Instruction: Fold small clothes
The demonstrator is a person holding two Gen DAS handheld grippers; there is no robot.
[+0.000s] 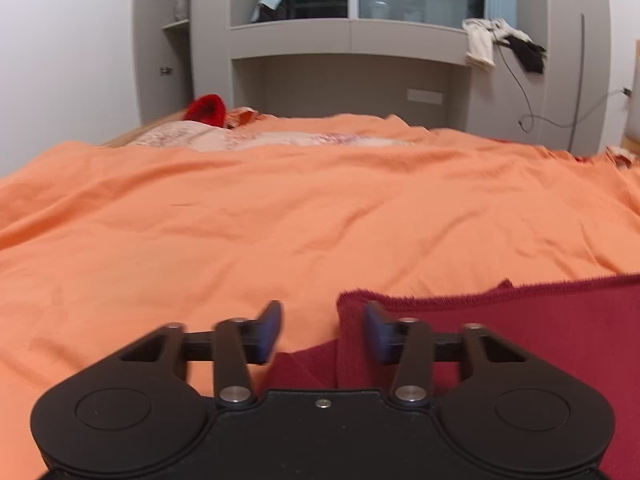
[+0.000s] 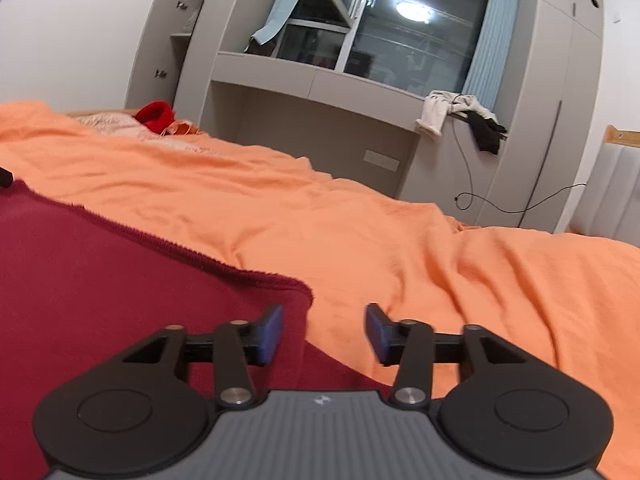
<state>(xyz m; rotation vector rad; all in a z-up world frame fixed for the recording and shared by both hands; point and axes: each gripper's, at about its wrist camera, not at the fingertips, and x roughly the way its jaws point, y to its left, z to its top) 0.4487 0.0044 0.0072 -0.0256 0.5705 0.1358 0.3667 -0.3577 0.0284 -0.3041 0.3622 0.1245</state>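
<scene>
A dark red garment (image 1: 520, 328) lies flat on the orange bedspread (image 1: 280, 220), filling the lower right of the left wrist view. My left gripper (image 1: 323, 330) hangs open just above the garment's near left corner, with nothing pinched between its blue pads. In the right wrist view the same dark red garment (image 2: 120, 280) covers the lower left. My right gripper (image 2: 325, 330) stands open over its right corner; its left pad is above the cloth, its right pad above the orange bedspread (image 2: 440, 260).
A bright red item (image 1: 206, 109) and a patterned cloth (image 1: 240, 138) lie at the bed's far end. Beyond stands a grey built-in shelf unit (image 1: 348, 40) with a window. Clothes (image 2: 460, 114) and a cable (image 2: 468, 168) hang from its ledge.
</scene>
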